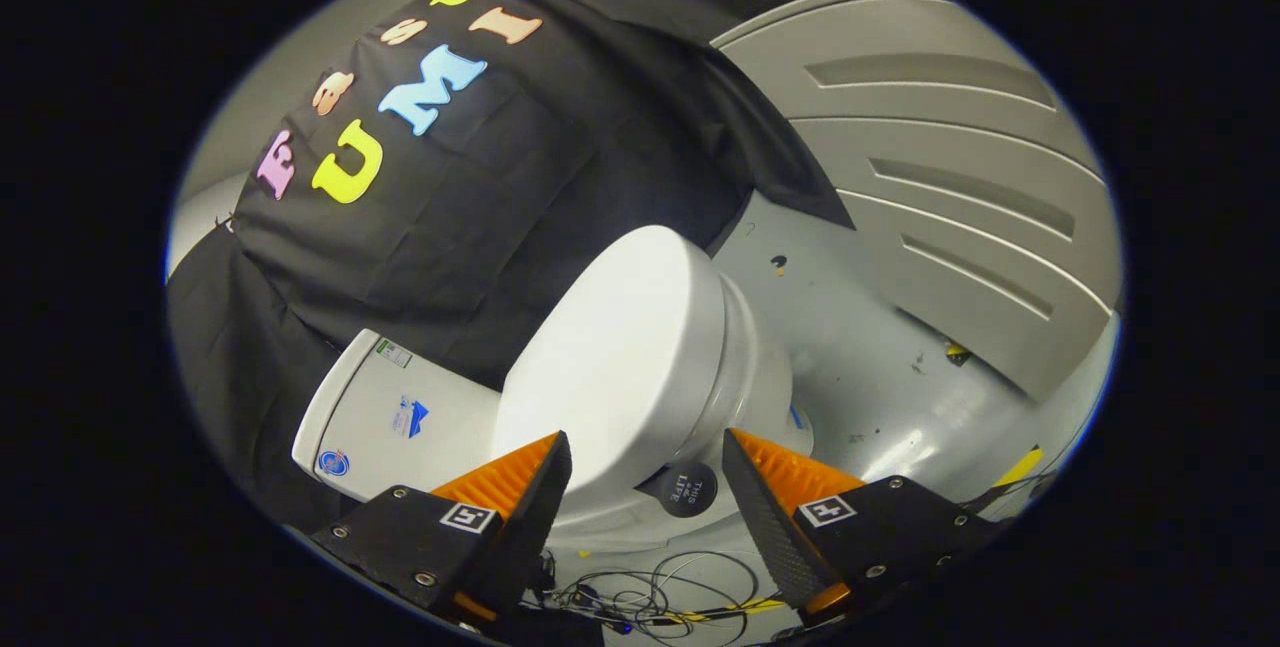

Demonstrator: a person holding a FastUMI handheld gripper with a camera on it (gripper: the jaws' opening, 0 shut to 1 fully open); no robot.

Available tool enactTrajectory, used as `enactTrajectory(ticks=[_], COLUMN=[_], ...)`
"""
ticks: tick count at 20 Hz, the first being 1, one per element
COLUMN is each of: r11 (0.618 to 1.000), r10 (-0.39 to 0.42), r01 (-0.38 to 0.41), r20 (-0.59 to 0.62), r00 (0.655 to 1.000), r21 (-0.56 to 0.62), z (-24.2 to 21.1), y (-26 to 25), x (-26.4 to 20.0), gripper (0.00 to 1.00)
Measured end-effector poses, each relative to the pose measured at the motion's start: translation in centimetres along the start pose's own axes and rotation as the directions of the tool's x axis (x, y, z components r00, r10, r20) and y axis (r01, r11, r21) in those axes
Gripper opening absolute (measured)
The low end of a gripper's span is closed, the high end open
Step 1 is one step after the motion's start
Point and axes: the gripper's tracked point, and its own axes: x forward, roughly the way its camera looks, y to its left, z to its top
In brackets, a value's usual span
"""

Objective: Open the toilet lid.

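We are holding the gripper (645, 452) with its fingers spread wide, grasping nothing. The toilet lid (615, 357) is lying closed on the toilet bowl (745, 377), just ahead of the fingers and reaching down between their tips without touching either. The cistern (390, 417) is sitting beside the lid, beyond one finger, against the black cloth wall (480, 217). Loose cables (650, 597) are trailing over the grey floor (870, 367) beneath the fingers. A grey ribbed panel (950, 197) is standing well beyond the bowl.

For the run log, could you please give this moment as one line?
lid: closed | gripper: open, lid edge between fingers, no grip | cables: floor
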Motion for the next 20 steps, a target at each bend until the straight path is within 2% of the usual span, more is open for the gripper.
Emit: enactTrajectory(ticks=[3, 8, 14, 18, 20], r11=[0.996, 0.991, 0.971, 0.959, 0.956], r10=[0.014, -0.007, 0.063, 0.086, 0.089], r01=[-0.008, 0.024, -0.010, -0.015, -0.016], r20=[-0.069, -0.130, -0.217, -0.239, -0.238], r00=[0.998, 0.991, 0.974, 0.967, 0.967], r21=[0.086, 0.133, 0.239, 0.284, 0.294], z=[-1.7, -3.9, -6.8, -7.5, -7.5], y=[-1.0, -2.6, -1.8, -1.6, -1.8], x=[1.1, 2.3, 3.2, 3.4, 3.5], gripper=[0.94, 0.94, 0.93, 0.65, 0.47])
